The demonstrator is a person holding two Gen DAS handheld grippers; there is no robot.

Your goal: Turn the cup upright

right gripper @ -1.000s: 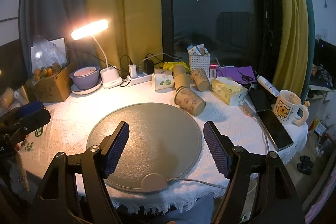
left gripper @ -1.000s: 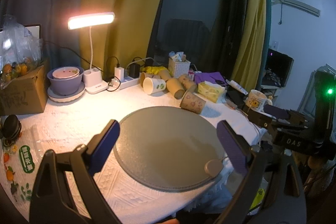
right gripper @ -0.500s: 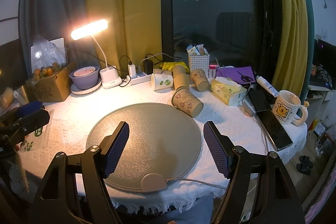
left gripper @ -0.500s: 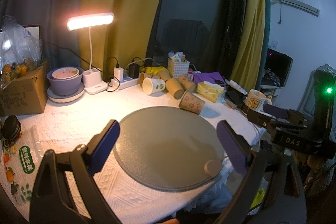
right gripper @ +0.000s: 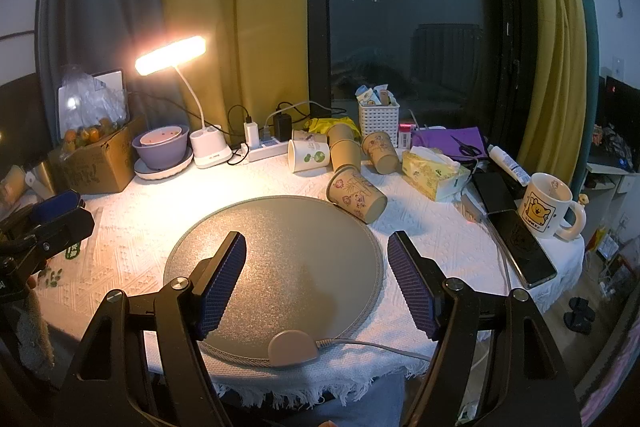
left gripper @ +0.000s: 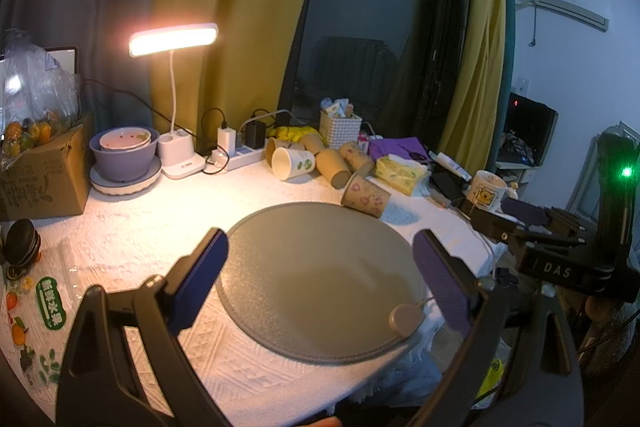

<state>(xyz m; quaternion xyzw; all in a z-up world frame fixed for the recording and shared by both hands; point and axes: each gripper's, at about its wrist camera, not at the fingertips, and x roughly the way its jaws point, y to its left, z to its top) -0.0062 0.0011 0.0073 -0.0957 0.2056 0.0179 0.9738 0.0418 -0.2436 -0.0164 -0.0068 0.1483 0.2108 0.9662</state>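
Patterned paper cup [right gripper: 357, 197] lies on its side at far edge of round mat [right gripper: 280, 255], on the table. Right gripper [right gripper: 316, 283] spread wide, empty, well short of it. Left gripper [left gripper: 320, 283] likewise spread. Best approach: close across the cup's wall gently, then rotate rim upward.

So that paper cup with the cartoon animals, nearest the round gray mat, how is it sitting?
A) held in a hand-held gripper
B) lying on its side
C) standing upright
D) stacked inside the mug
B: the paper cup lies tipped on its side at the edge of the gray mat, with nothing gripping it.
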